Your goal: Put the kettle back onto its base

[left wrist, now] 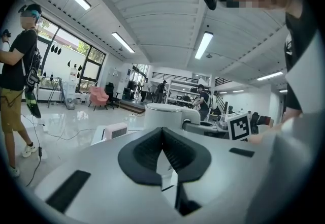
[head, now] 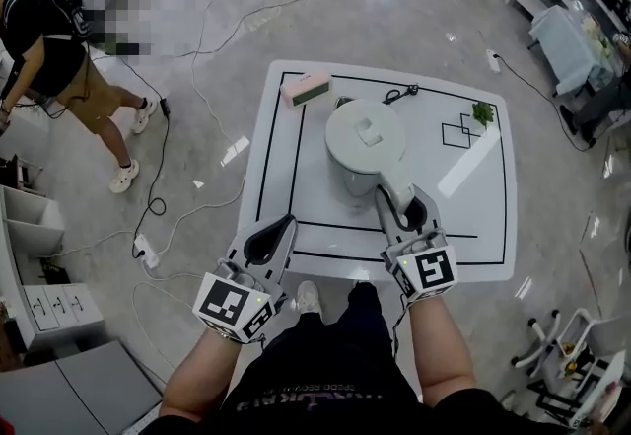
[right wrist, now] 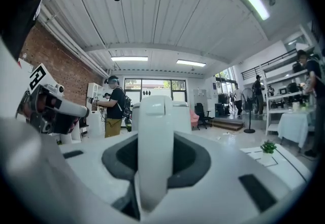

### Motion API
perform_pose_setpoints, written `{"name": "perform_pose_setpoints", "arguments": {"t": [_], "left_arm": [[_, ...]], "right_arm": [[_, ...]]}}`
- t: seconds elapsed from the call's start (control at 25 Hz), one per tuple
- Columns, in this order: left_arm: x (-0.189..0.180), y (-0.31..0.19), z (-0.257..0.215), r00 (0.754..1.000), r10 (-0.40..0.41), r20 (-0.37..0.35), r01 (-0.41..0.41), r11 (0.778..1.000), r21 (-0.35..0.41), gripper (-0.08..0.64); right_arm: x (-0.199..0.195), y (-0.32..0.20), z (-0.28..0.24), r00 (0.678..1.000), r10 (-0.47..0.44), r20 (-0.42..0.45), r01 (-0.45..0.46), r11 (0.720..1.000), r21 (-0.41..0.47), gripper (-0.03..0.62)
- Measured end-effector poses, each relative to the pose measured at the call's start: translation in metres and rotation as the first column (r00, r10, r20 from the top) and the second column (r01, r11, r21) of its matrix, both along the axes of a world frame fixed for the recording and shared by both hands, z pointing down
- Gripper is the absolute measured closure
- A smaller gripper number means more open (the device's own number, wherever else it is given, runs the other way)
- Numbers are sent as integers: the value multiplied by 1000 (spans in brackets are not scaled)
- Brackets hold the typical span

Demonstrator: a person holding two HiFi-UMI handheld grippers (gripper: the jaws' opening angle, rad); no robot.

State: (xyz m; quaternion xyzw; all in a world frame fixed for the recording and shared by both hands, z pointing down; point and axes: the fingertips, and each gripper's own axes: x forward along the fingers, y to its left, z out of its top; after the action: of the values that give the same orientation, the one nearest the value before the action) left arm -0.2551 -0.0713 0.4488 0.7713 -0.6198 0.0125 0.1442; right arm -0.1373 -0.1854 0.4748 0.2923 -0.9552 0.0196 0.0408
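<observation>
Nearest us were our own forearms [head: 209, 364], each bearing a gripper at the front edge of the white table [head: 483, 226]. The left gripper [head: 281, 226] hung just off the table's near-left edge, its jaws pressed together on nothing. The right gripper [head: 399, 204] was clamped on the handle [right wrist: 151, 157] of the kettle [head: 363, 142], and the handle filled the gap between its pads. The white kettle stood upright, lid down, near the middle of the table inside the black outline [head: 271, 177]. We could not tell what its bottom rested on. Behind it lay a pink box [head: 305, 88], and a small green plant [head: 482, 112] sat toward the far right.
</observation>
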Motion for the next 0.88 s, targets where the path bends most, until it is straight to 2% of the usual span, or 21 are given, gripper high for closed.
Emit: {"name": "perform_pose_setpoints", "arguments": {"t": [0.16,0.4,0.88], "left_arm": [[-1,3,3,1000,7,-1,-7,1000,-8,555],[1,12,15,1000,19,7,-19,999,-29,557],[21,13,11,998,71,-3,-71,997,-8,557]], "right_arm": [[6,2,-2,999,34,36,-34,999,10,482],[13,10,8,997,62,44,-63,998,14,482],[17,17,19,998,68,10,-68,998,-1,480]]}}
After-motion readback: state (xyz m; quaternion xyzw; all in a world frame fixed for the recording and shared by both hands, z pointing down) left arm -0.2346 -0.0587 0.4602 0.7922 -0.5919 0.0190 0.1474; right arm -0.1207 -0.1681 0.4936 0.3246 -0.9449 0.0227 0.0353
